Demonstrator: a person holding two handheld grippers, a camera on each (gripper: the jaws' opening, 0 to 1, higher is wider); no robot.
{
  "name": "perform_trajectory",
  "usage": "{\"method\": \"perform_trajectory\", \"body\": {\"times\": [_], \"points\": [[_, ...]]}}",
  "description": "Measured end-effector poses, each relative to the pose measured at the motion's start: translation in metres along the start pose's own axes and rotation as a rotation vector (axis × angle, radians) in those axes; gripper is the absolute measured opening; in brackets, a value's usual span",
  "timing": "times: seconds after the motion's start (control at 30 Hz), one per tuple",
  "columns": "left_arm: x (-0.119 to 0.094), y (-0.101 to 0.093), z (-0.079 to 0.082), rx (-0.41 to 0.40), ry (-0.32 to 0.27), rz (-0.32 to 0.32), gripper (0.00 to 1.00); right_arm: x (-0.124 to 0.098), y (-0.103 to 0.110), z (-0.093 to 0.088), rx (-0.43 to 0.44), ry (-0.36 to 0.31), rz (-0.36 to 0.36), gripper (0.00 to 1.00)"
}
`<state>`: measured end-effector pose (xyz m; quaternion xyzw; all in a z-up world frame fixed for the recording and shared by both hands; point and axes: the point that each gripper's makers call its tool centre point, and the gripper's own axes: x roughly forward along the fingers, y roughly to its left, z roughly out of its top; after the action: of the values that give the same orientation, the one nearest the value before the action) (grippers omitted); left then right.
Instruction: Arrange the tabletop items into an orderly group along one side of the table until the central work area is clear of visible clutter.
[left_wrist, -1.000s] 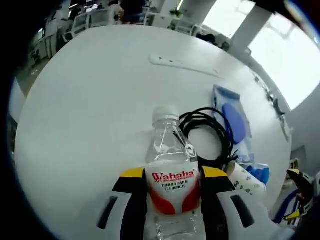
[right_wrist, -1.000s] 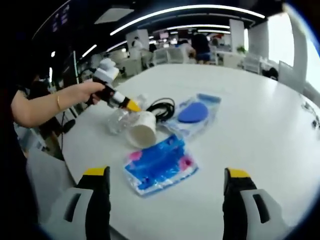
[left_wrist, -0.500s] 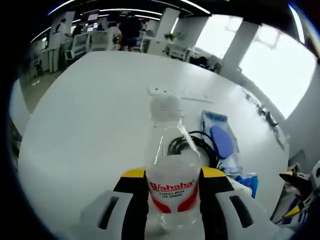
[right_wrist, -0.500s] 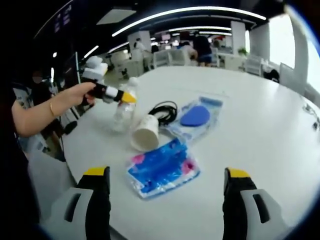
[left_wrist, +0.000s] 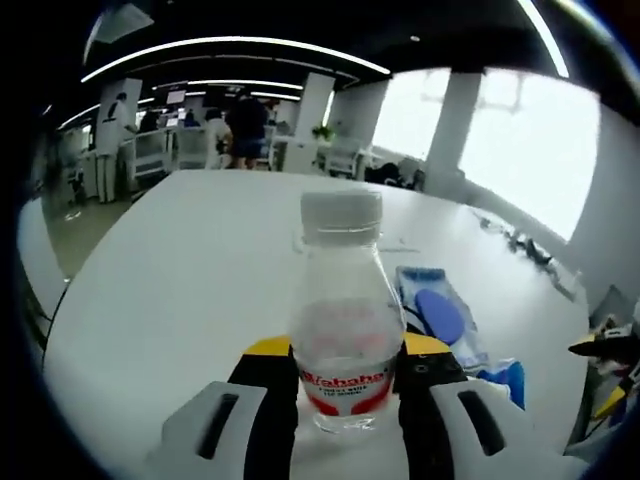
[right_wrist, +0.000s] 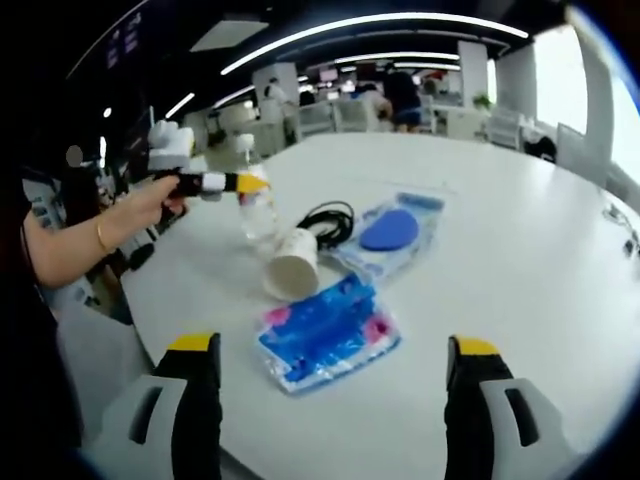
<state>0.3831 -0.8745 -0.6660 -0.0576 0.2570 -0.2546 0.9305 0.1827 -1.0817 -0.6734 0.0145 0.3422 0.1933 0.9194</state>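
Presently, in the left gripper view, the left hand-held gripper (left_wrist: 345, 375) is seen clamped on a clear water bottle (left_wrist: 343, 320), its yellow-tipped jaws pressed against the red-and-white label on either side. The bottle is held upright, white cap uppermost, above the white round worktop (left_wrist: 180, 270). Beyond it on the worktop, a clear packet with a blue oval item (left_wrist: 437, 312) is noted, and a blue pouch (left_wrist: 505, 378) nearer the right edge.

In the right gripper view, the right hand-held gripper (right_wrist: 325, 375) is observed with its jaws set wide apart and nothing between them, above the worktop's near edge. A blue and pink pouch (right_wrist: 325, 328) lies directly ahead. Behind it a white paper cup (right_wrist: 290, 265) is lying on its side, with a coiled black cable (right_wrist: 328, 220) and the blue oval packet (right_wrist: 390, 230) just beyond. At left, a person's hand (right_wrist: 150, 200) holds the other gripper, with the bottle (right_wrist: 258, 205) upright beside the cup.
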Motion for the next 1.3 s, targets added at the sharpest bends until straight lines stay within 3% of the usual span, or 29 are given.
{"method": "perform_trajectory", "body": {"times": [0.1,0.13,0.43,0.83,1.07,1.3], "points": [[0.0,0.004,-0.001,0.126,-0.016,0.043,0.36,-0.001,0.001,0.001,0.005,-0.006,0.001,0.91],[0.0,0.004,-0.002,0.131,-0.016,0.048,0.36,-0.001,0.0,0.002,0.006,-0.006,0.0,0.91],[-0.006,0.007,-0.011,0.113,-0.067,0.107,0.36,-0.004,-0.001,0.0,0.004,0.001,-0.008,0.91],[-0.009,0.004,-0.016,0.133,-0.081,0.165,0.36,-0.002,0.008,-0.001,-0.013,0.008,0.001,0.91],[-0.011,0.008,-0.018,0.073,-0.102,0.251,0.36,-0.004,0.014,-0.001,-0.018,0.001,0.015,0.91],[-0.013,0.009,-0.019,0.046,-0.106,0.279,0.36,-0.006,0.014,-0.007,-0.019,0.017,0.008,0.91]]}}
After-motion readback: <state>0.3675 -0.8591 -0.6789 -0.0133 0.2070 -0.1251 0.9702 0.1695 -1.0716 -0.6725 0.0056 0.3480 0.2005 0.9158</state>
